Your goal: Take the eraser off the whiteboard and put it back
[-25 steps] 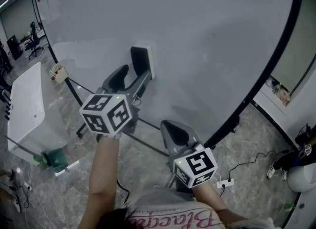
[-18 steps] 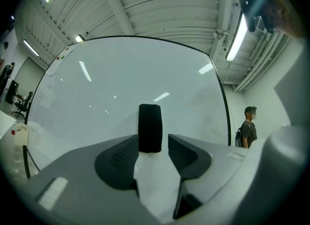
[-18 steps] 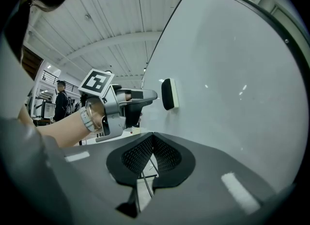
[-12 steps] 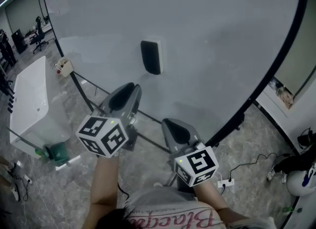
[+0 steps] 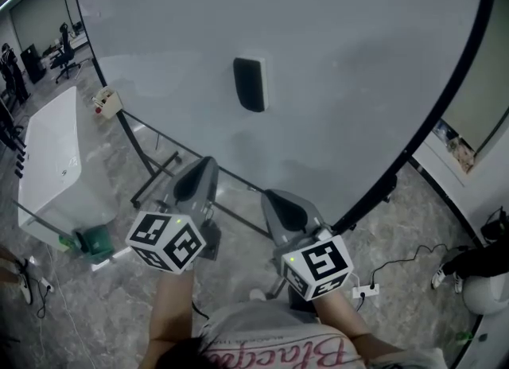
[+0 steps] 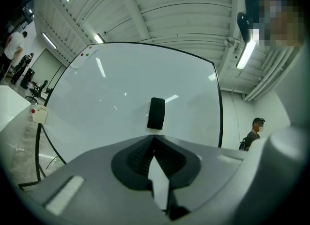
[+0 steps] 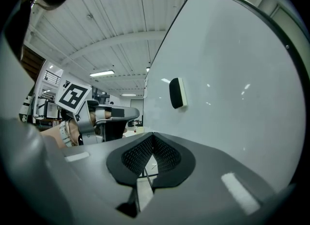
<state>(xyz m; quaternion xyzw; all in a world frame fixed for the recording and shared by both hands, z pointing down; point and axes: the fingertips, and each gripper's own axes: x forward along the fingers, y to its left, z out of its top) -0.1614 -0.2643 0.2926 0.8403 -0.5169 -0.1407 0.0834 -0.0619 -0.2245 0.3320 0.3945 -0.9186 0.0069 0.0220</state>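
Hanging low in front of the whiteboard, both grippers are empty.

- Left gripper: jaws fully closed, ribbed pads meeting tip to tip, nothing between them. It points slightly upward at the board.
- Right gripper: jaws also closed on nothing, held level, just beside the left one on its right.
- Eraser: stuck upright on the board face, dark side outward. It is ahead of and above the left gripper's tips, well apart from them with bare board between. From the right gripper it lies ahead, above and to the left, also clear of contact.

Progress, as judged: the eraser sits on the board and neither gripper holds it. That fits a finished put-back, with the left gripper shut and standing off. It fits equally a start with nothing lifted yet, and the frames alone don't settle which. If finished, nothing is left. If not, the whole job is left: open the jaws, reach up, grip, pull off, set it on again.
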